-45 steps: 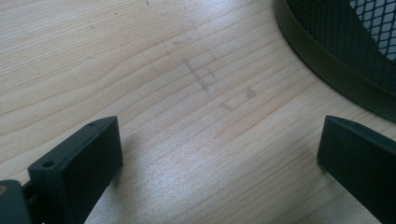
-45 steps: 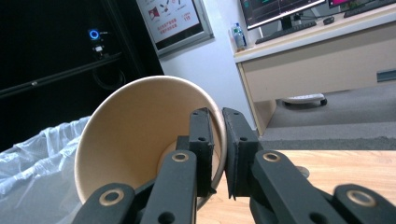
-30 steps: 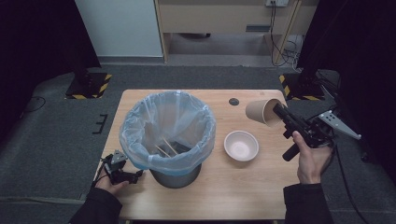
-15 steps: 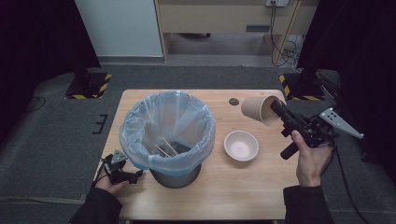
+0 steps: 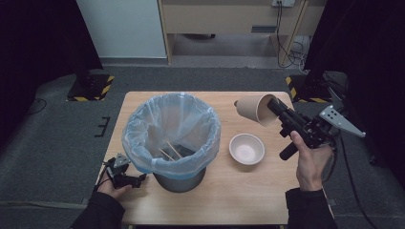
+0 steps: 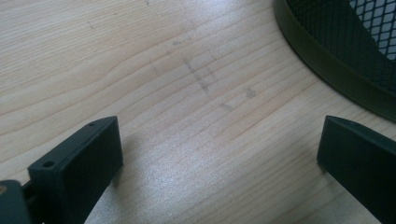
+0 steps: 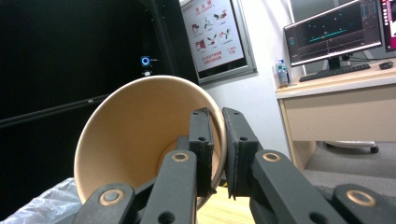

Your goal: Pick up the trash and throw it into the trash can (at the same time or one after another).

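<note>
Standing on one table (image 5: 248, 191) were one bin (image 5: 172, 138) holding two sticks (image 5: 168, 152) and one empty bowl (image 5: 246, 149); the right gripper (image 5: 273, 106) pinched one paper cup (image 5: 252, 109), while the left gripper (image 5: 138, 179) gaped empty.

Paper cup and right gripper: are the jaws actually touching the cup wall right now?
Touching. In the right gripper view the right gripper has one jaw inside the paper cup and one outside, pinching its rim wall. The high view shows the cup lifted off the table.
</note>
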Available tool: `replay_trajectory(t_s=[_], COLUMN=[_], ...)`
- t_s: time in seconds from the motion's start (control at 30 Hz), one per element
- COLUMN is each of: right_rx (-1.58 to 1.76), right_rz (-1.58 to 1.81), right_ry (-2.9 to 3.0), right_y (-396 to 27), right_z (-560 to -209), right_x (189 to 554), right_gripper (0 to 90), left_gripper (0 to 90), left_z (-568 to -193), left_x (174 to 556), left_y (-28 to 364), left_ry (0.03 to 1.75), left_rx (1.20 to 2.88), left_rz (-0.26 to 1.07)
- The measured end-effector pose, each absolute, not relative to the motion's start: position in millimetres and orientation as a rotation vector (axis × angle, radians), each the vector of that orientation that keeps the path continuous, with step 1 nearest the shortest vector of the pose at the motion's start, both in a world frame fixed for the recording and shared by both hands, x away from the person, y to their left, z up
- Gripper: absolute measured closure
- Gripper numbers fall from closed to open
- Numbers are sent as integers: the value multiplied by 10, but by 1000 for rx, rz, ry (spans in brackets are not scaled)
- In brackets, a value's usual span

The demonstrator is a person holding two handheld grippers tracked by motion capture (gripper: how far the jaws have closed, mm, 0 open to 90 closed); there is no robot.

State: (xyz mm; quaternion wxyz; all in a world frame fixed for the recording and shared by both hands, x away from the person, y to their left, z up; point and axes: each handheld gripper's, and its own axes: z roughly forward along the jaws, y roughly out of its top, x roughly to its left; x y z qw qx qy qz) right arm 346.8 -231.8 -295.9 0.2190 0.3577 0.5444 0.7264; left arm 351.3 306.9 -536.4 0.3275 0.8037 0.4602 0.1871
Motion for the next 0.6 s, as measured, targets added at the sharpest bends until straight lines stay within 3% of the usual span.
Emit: replay_trajectory(t_s=[0.6], right_rx=[915], right_rz=[2052], right_ry=[1534], right_y=[-2005], right_z=[-2737], right_x=[3508], right_gripper=[833], left_gripper=[0], left_z=[-5364], left_x=[3513], left_y=[3069], left_ry=[1205], left_rx=[2105], left_rz=[490])
